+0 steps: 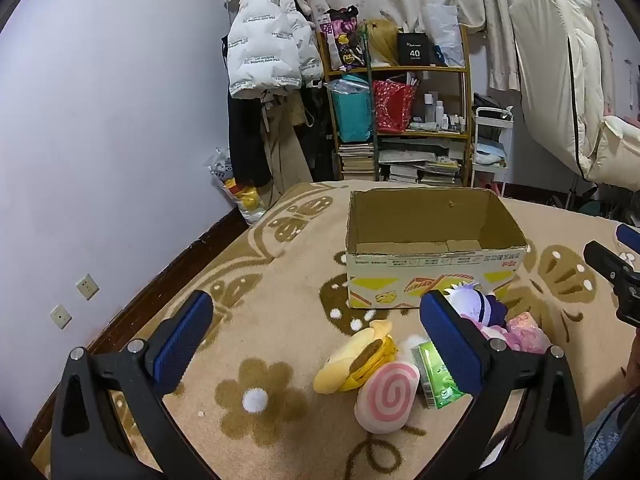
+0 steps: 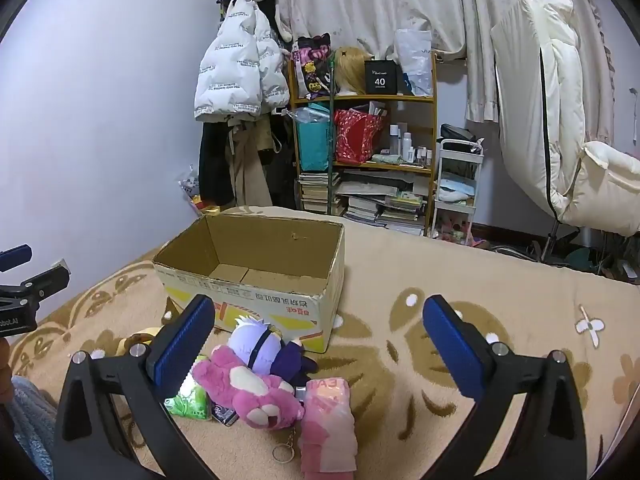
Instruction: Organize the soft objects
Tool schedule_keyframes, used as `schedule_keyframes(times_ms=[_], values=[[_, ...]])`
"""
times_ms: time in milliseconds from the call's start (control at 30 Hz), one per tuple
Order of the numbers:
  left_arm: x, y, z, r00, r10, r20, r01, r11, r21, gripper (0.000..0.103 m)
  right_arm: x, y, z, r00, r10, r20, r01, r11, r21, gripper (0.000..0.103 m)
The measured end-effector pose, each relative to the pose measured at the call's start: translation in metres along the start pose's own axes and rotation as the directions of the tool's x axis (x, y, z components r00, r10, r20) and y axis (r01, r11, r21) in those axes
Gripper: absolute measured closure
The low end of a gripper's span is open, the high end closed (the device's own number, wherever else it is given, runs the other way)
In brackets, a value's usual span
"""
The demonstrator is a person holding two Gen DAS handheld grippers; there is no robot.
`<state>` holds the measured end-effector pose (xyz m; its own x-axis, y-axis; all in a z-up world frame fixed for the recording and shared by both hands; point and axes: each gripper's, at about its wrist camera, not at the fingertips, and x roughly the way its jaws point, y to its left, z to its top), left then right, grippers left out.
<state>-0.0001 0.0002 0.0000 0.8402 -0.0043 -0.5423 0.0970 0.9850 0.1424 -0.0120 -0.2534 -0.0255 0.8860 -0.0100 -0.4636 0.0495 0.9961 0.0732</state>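
soft toys and packets lie in a loose heap on the bed blanket (image 2: 460, 272), just in front of the cardboard box (image 2: 256, 280), which stands open-topped and looks empty inside. the box is the biggest thing here; its long axis runs across the left wrist view, printed front wall toward the heap.

next in size, the pink bear plush (image 2: 256, 392) lies in front of the box, long axis slanting away from it, face toward the camera, a key ring hanging off it on the side away from the box. touching it on the box side is the purple-haired doll (image 2: 260, 344), head close against the box's front wall, dark body pointing along that wall. the pink tissue pack (image 2: 328, 428) lies beside the bear, further from the box, long axis pointing back toward it. the yellow plush (image 1: 356, 360) and the pink swirl cushion (image 1: 386, 396) sit toward the box's left end, further out from its front. the green tissue pack (image 1: 436, 376) lies between the cushion and the bear.

the left hand-held gripper (image 1: 320, 344) and right hand-held gripper (image 2: 320, 344) both hover spread wide, grasping nothing.

judging by the empty box, sorting has hardly begun. the next move likely calls for lowering one gripper across a toy's narrow width, pinching, then lifting it over the front wall.
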Motion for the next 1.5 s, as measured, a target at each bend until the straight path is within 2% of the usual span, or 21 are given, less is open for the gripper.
schedule_keyframes(times_ms=[1500], values=[[-0.0046,0.0017,-0.0008,1.0,0.007,0.009,-0.007,1.0,0.018,0.001,0.0017,0.0004,-0.0013,1.0,0.001,-0.007,-0.001,1.0,0.0,0.0]])
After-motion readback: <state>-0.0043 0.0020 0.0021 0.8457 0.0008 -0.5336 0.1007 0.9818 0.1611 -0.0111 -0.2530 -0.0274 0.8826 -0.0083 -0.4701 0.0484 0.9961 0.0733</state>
